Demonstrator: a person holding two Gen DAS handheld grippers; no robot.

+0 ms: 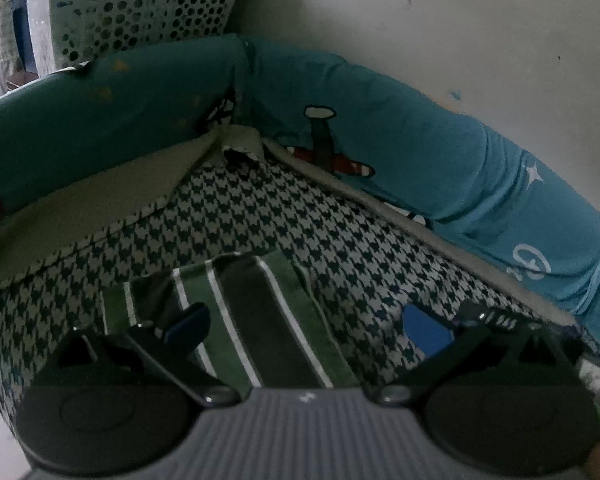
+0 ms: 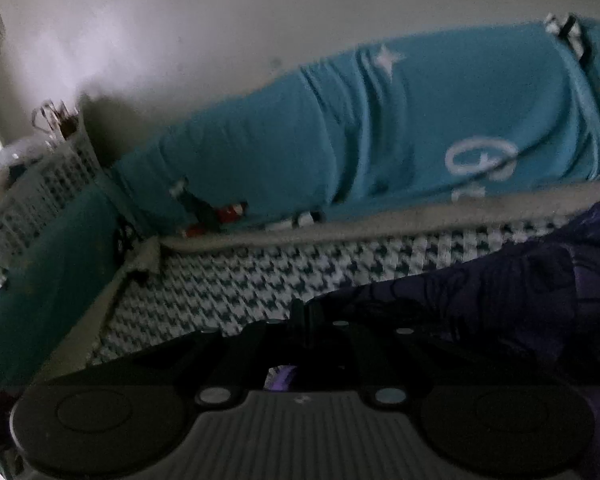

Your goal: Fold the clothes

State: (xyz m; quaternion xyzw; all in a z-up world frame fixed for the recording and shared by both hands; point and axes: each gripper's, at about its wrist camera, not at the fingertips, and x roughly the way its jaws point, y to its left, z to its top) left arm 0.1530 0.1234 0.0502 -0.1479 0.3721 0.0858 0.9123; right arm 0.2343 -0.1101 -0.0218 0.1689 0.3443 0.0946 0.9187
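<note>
Left tool (image 1: pixel 308 322): jaws wide apart, nothing between the pads. One blue-tipped finger (image 1: pixel 190 320) rests over the striped garment (image 1: pixel 260 320), the other lies at 3 o'clock on the houndstooth mat (image 1: pixel 260 216). The striped garment, green and dark with thin white lines, lies flat on the mat directly under the tool.

Right tool (image 2: pixel 304 316): jaws drawn together, clamped on a fold of the purple garment (image 2: pixel 500 292). The cloth spreads from the tips toward 3 o'clock, draped over the mat (image 2: pixel 228 284); a strip of purple shows under the tool body.

Outward: a grey border edges the mat. A teal bumper (image 1: pixel 380 120) with plane and star prints runs from 9 through 12 to 3 o'clock. A perforated basket (image 1: pixel 140 20) stands behind it at 11 o'clock, with a pale wall (image 1: pixel 460 20) beyond.
</note>
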